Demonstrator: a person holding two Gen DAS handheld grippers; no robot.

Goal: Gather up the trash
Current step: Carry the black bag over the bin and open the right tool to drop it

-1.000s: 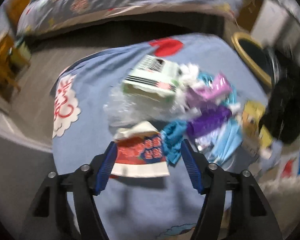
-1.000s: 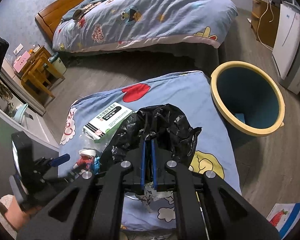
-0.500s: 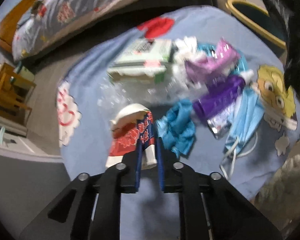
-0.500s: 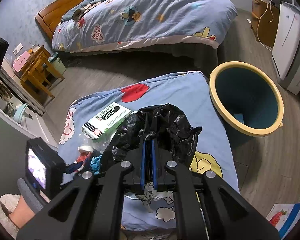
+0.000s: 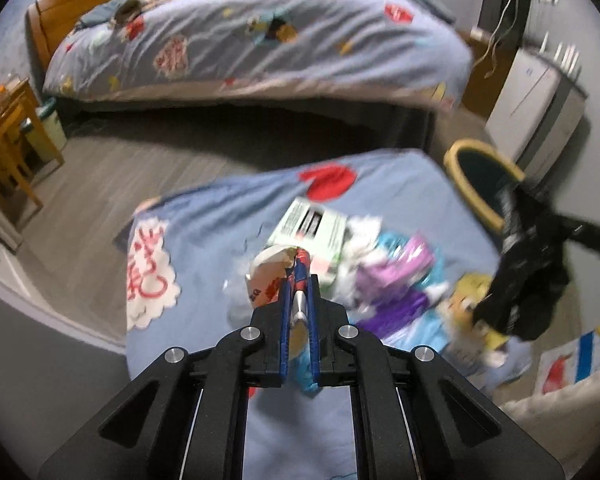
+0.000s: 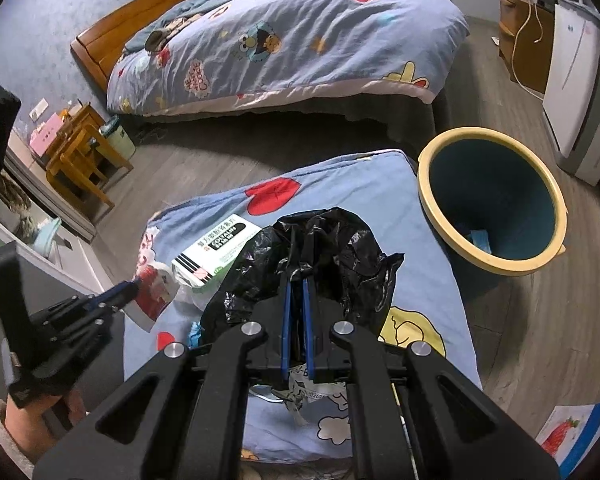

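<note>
**Paper cup seized and lifted clear of the litter pile**

Jaws of the left gripper (image 5: pixel 299 280), wide apart a second ago, have just closed flat on the red-and-white paper cup (image 5: pixel 274 280), at centre frame in the left wrist view, and raised it off the cushion (image 5: pixel 220 216). Remaining litter lies right of centre: a medicine box (image 5: pixel 312 228) and purple wrappers (image 5: pixel 396 276). At right, jaws of the right gripper (image 6: pixel 295 280) pinch the black trash bag (image 6: pixel 340 248), unchanged. The cup is probably bound for that bag; the yellow-rimmed bin (image 6: pixel 488 200) stands at far right.
</note>
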